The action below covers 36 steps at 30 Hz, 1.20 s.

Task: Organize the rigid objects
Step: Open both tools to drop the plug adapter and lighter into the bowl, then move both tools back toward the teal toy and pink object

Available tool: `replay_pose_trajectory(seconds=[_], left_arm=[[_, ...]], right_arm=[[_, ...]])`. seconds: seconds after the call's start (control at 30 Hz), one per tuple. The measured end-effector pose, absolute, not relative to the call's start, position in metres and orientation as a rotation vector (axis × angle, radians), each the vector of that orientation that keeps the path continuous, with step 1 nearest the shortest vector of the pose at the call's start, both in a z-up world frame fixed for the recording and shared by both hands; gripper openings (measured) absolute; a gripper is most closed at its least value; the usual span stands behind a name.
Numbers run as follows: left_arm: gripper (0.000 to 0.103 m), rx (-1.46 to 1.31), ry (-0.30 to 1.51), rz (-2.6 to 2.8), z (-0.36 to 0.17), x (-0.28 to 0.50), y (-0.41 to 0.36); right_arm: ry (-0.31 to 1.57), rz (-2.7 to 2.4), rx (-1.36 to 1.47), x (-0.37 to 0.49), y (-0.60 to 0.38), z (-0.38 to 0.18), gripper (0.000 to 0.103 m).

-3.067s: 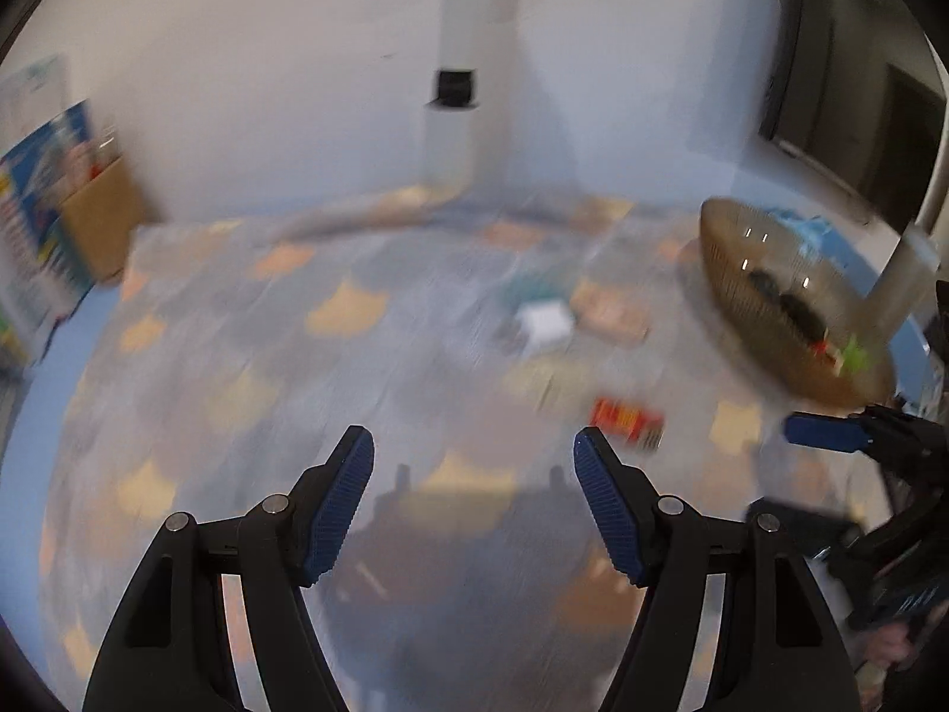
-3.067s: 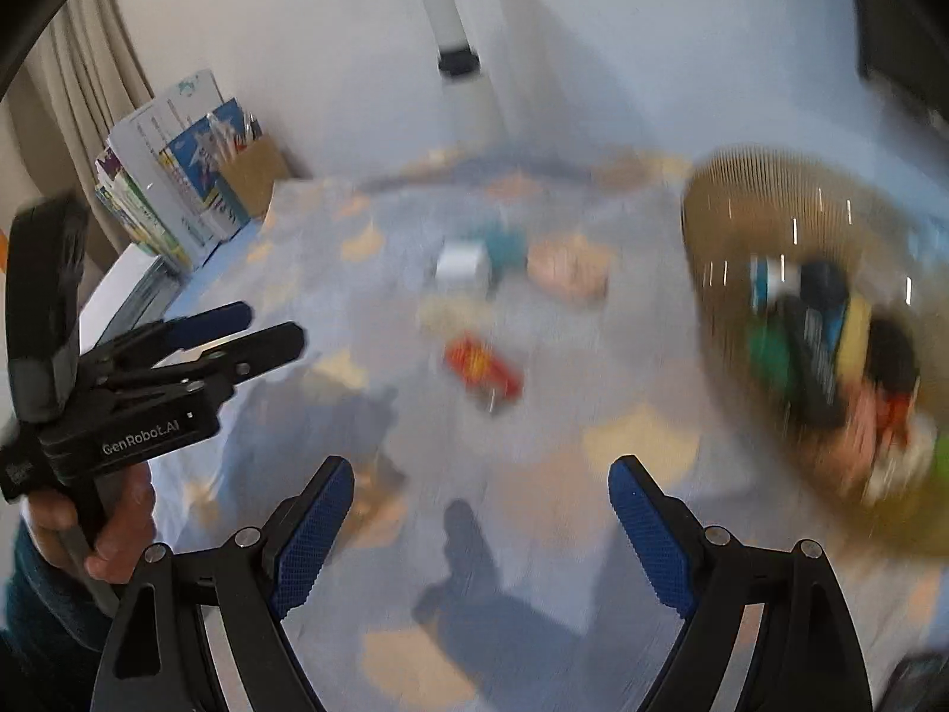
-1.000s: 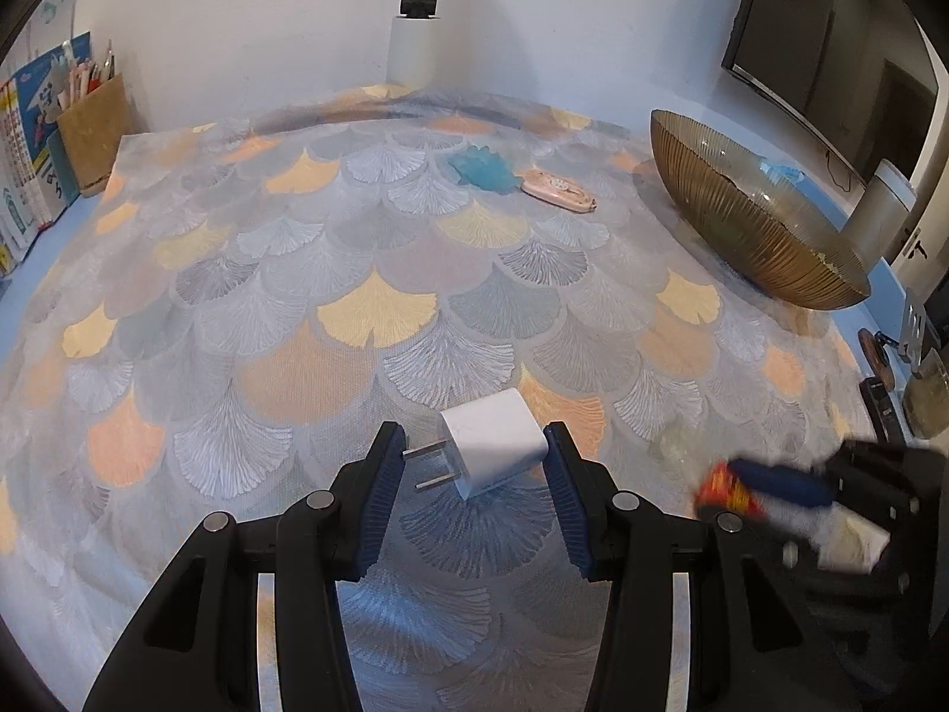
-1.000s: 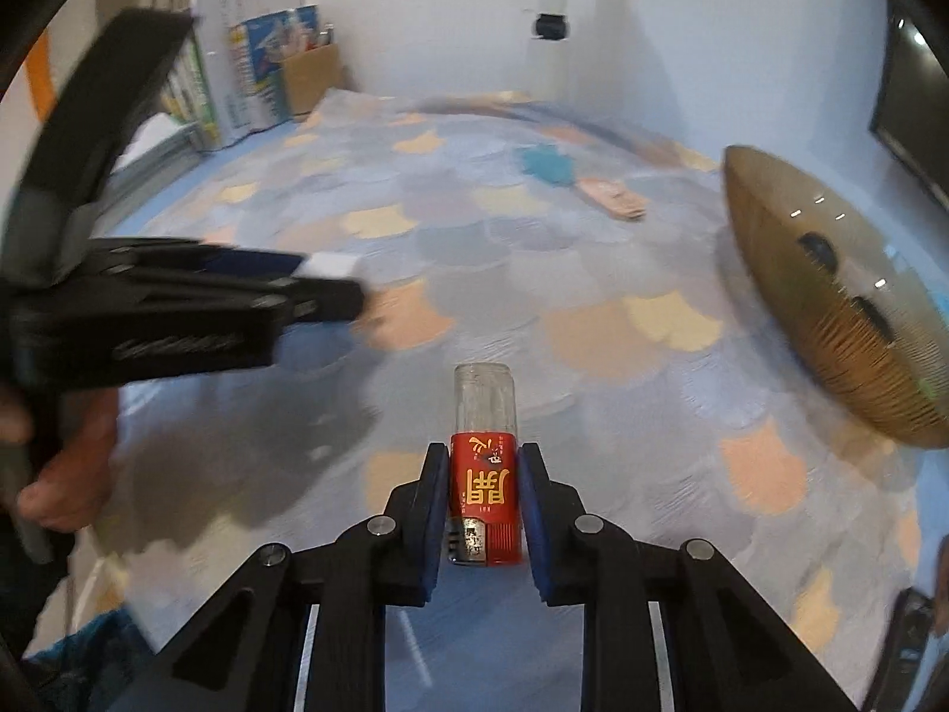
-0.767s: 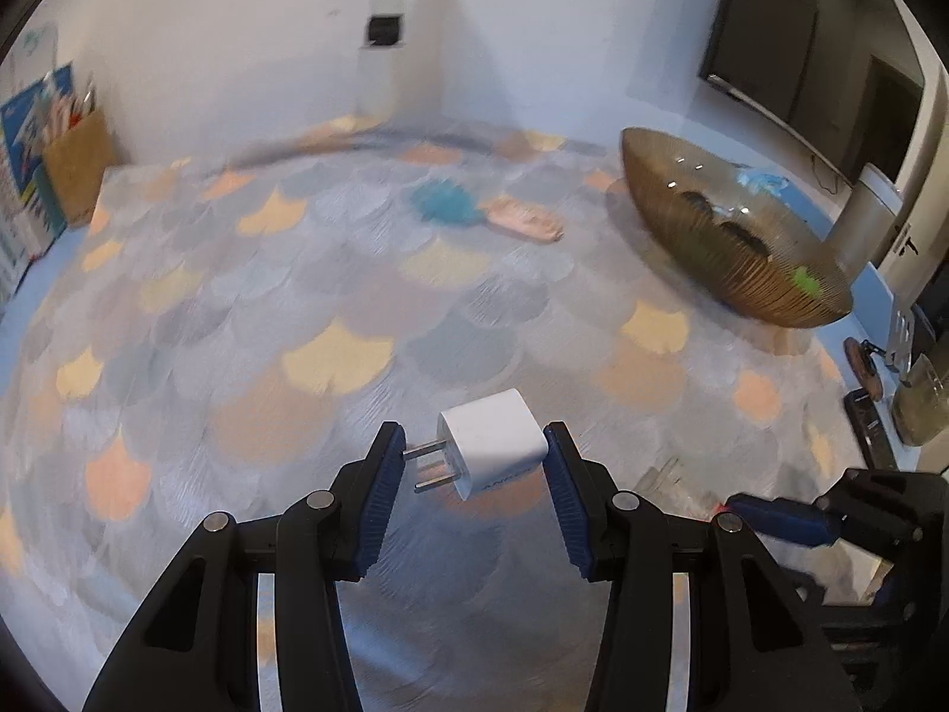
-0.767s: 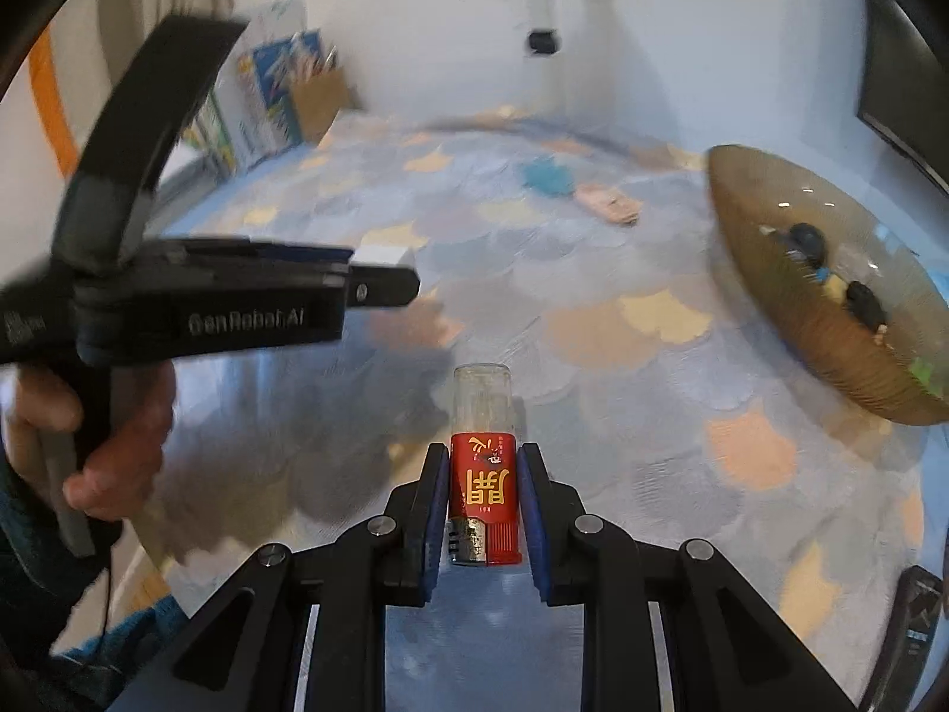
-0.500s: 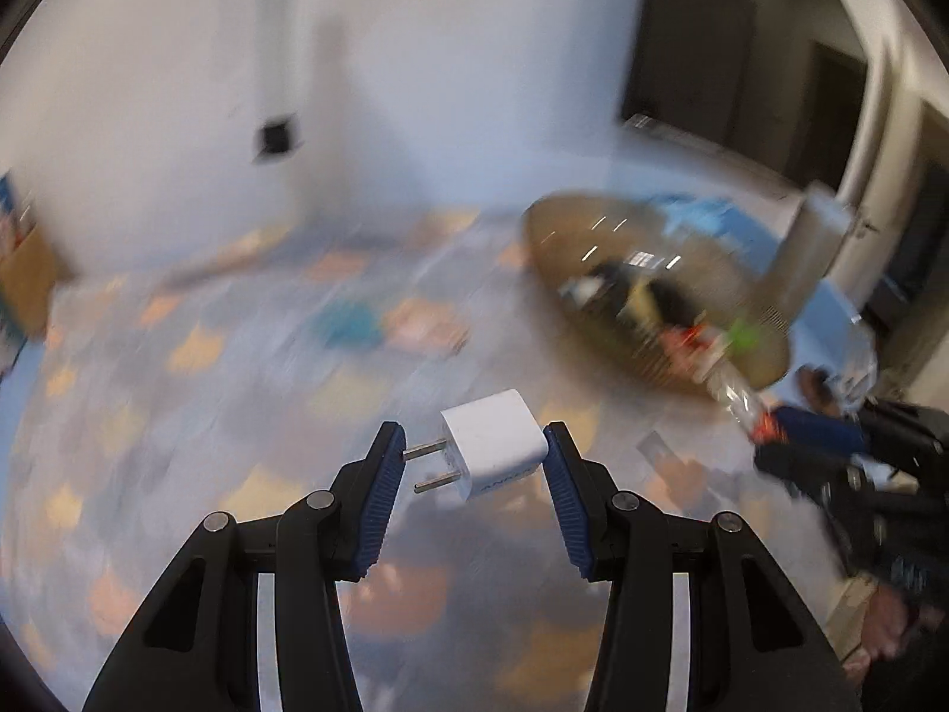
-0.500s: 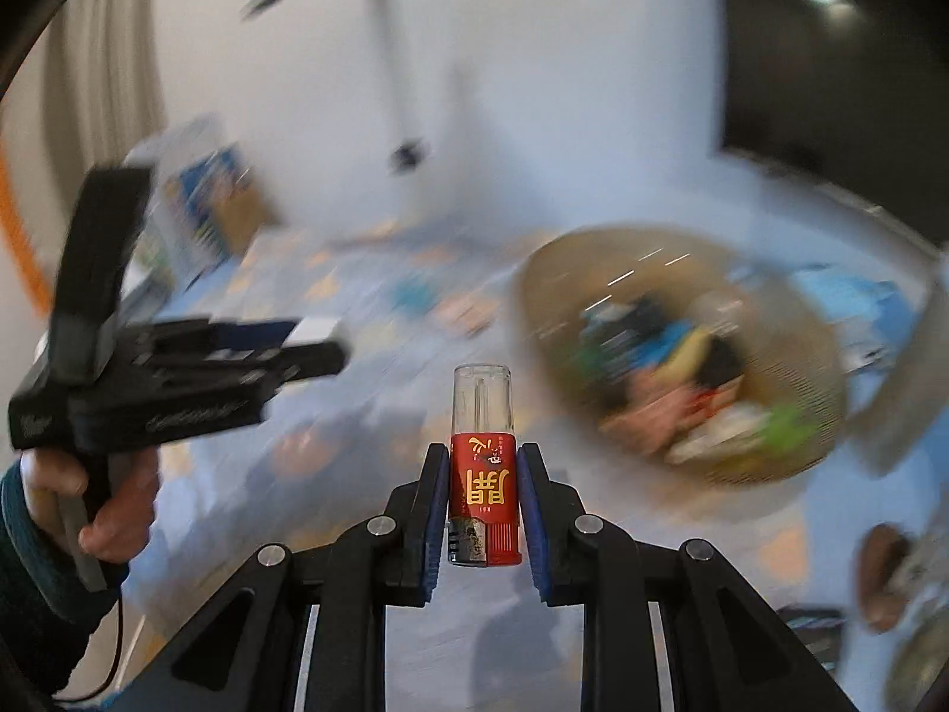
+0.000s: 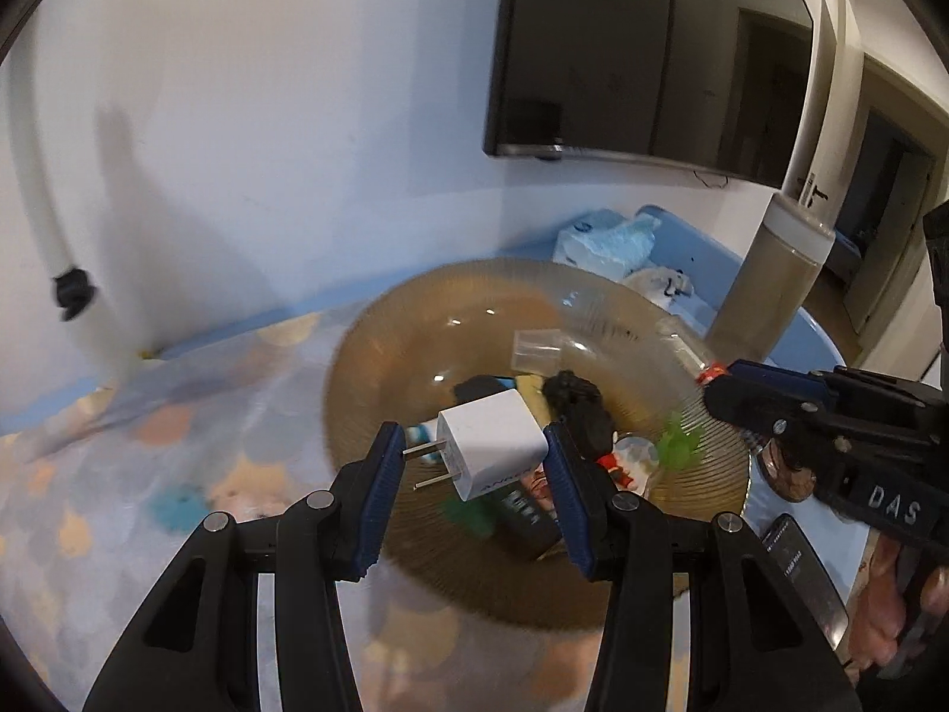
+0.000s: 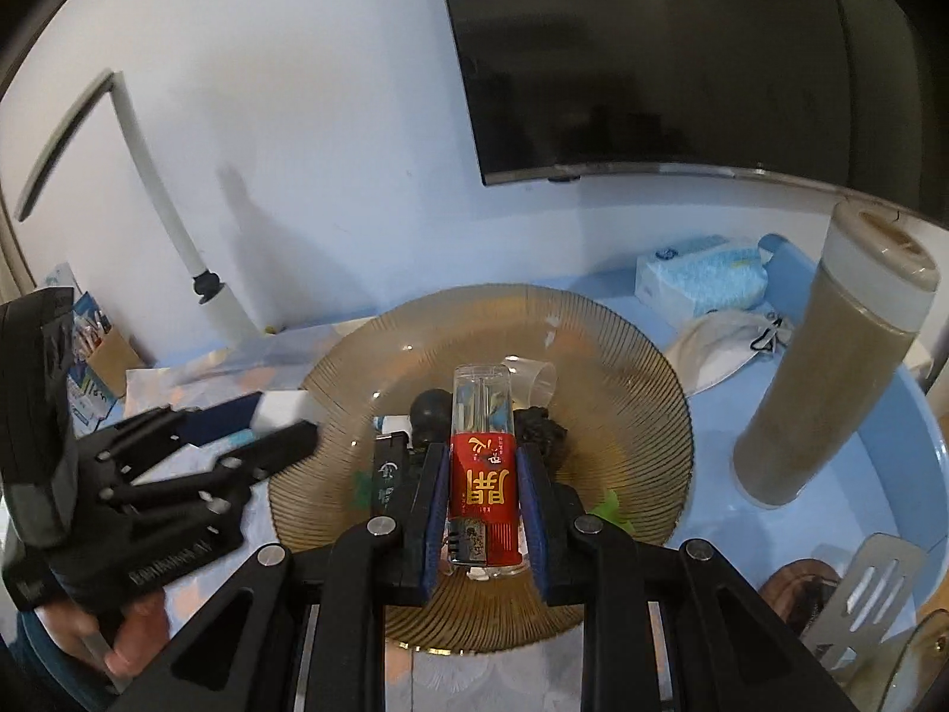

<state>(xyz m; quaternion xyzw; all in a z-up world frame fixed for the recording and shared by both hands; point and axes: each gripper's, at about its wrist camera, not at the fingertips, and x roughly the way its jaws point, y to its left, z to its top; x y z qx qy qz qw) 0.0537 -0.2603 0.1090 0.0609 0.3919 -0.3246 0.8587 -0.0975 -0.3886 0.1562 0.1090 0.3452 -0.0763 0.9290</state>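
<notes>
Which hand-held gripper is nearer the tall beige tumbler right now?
Right. The right hand-held gripper, holding the lighter, is beside the tumbler; the left hand-held gripper is farther across the bowl.

Even, soft indoor light fills both views. Small glints dot the bowl, and a ceiling light reflects in the dark TV in the right view. Soft shadows fall on the far wall. The left view blurs the desk; the right is sharper. Fisheye bending curves the edges, with black corners.
</notes>
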Motion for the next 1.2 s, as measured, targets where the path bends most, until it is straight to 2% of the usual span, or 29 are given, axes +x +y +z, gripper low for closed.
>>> replay_pose_trajectory(seconds=[0.17,0.2,0.27,0.47,0.53,0.57,0.6,0.73,0.87,1.03,1.2], left_arm=[[0.048,0.151,0.828,-0.666,0.1,0.056,-0.274],[0.061,0.154,0.832,-0.664,0.1,0.056,-0.274],[0.074,0.154,0.826,-0.66,0.101,0.051,-0.268],[0.074,0.073,0.776,-0.609,0.13,0.04,-0.212],[0.074,0.019,0.742,-0.575,0.148,0.035,-0.18],[0.074,0.006,0.725,-0.557,0.155,0.032,-0.167],[0.074,-0.004,0.707,-0.532,0.162,0.027,-0.154],[0.074,-0.024,0.667,-0.45,0.173,0.01,-0.108],[0.074,-0.054,0.693,-0.373,0.161,-0.002,-0.066],[0.074,-0.064,0.759,-0.265,0.12,-0.009,-0.03],[0.074,0.021,0.859,-0.131,0.054,-0.006,-0.023]], right_arm=[[0.747,-0.175,0.236,-0.084,-0.392,0.141,0.022],[0.763,-0.175,0.251,-0.083,-0.395,0.136,0.023],[0.789,-0.183,0.287,-0.084,-0.401,0.13,0.025],[0.733,-0.169,0.288,-0.112,-0.39,0.156,0.028],[0.7,-0.103,0.261,-0.12,-0.365,0.171,0.038],[0.685,-0.069,0.247,-0.122,-0.351,0.175,0.049],[0.673,-0.043,0.231,-0.123,-0.339,0.178,0.054],[0.663,0.07,0.122,-0.127,-0.268,0.179,0.055],[0.717,0.142,0.078,-0.121,-0.223,0.156,0.055],[0.779,0.181,0.048,-0.114,-0.195,0.119,0.055],[0.81,0.177,0.024,-0.103,-0.19,0.07,0.055]])
